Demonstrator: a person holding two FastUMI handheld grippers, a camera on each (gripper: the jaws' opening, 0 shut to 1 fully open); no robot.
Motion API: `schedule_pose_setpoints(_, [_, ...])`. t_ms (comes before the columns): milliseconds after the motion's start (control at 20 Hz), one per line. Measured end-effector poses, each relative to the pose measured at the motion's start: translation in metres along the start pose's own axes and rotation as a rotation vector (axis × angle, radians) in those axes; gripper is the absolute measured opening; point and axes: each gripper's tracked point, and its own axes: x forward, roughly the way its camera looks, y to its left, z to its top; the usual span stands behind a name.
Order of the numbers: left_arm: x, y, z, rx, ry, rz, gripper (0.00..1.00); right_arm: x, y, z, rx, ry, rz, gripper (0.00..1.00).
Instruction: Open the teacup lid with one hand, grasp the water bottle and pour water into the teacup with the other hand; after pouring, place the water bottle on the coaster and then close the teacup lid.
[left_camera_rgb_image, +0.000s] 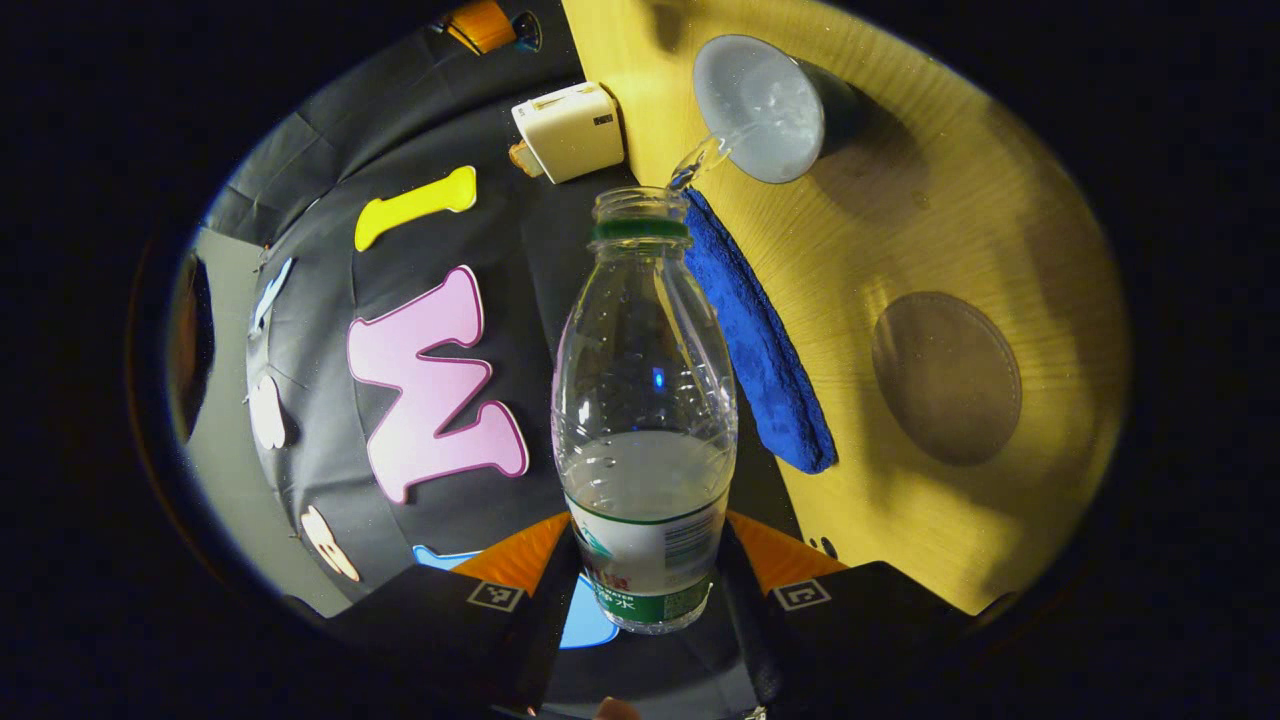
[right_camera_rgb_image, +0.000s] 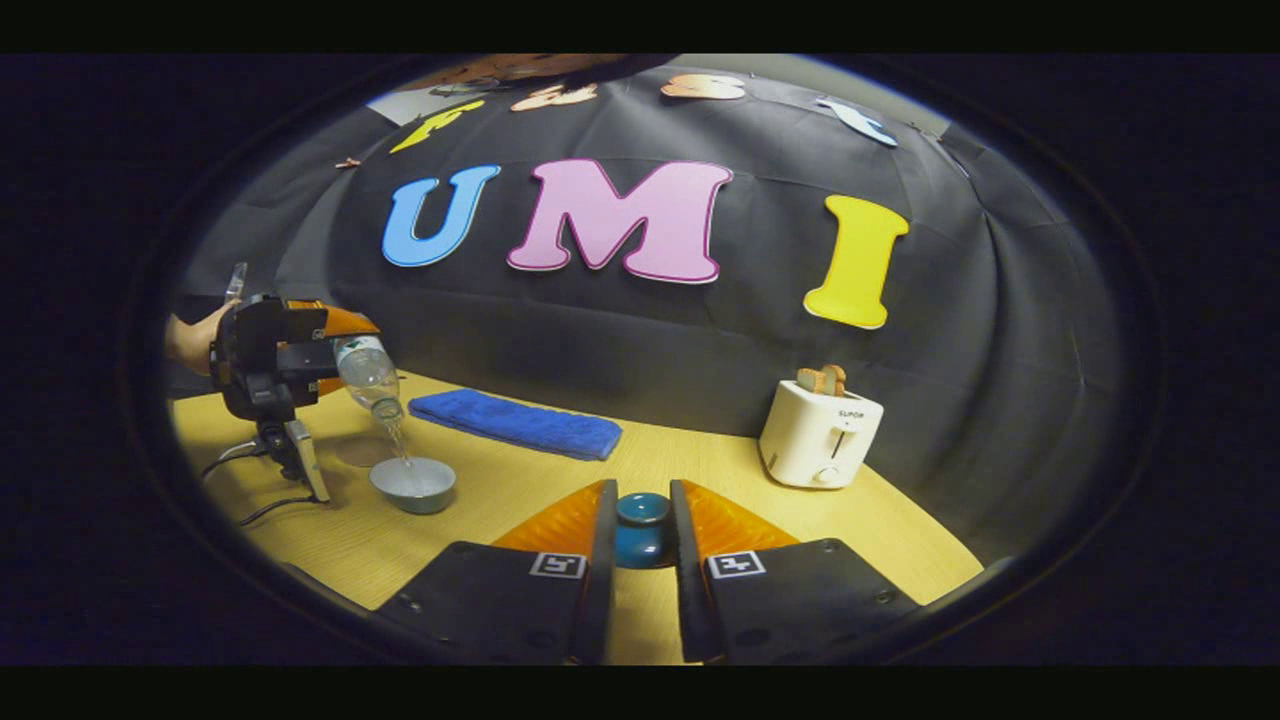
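On my feed the left gripper (left_camera_rgb_image: 648, 525) has two black housing blocks behind its fingers, each bearing a square black-and-white marker (left_camera_rgb_image: 497, 596) on a white field near its inner front corner. The right gripper (right_camera_rgb_image: 642, 490) is built the same way, with one marker (right_camera_rgb_image: 557, 565) per block and small recessed screws (right_camera_rgb_image: 880, 597) in the matte black top faces. Seen from the right gripper view, the left unit has a boxy black body, a pale bracket (right_camera_rgb_image: 305, 460) below it, and thin dark cables (right_camera_rgb_image: 240, 455) trailing over the worktop (right_camera_rgb_image: 500, 500) near its left edge.
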Motion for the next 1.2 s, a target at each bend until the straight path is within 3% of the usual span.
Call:
schedule_pose_setpoints(550, [0.009, 0.026, -0.004, 0.094, -0.036, 0.082, 0.75, -0.004, -0.006, 0.002, -0.009, -0.015, 0.003, 0.34])
schedule_pose_setpoints(600, [0.009, 0.029, -0.004, 0.106, -0.040, 0.091, 0.75, -0.004, -0.006, 0.002, -0.010, -0.017, 0.006, 0.29])
schedule_pose_setpoints(650, [0.010, 0.032, -0.003, 0.119, -0.048, 0.102, 0.75, -0.005, -0.006, 0.002, -0.011, -0.018, 0.006, 0.34])
schedule_pose_setpoints(1200, [0.021, 0.067, 0.007, 0.198, -0.123, 0.215, 0.75, -0.006, -0.007, -0.001, -0.010, -0.030, 0.015, 0.34])
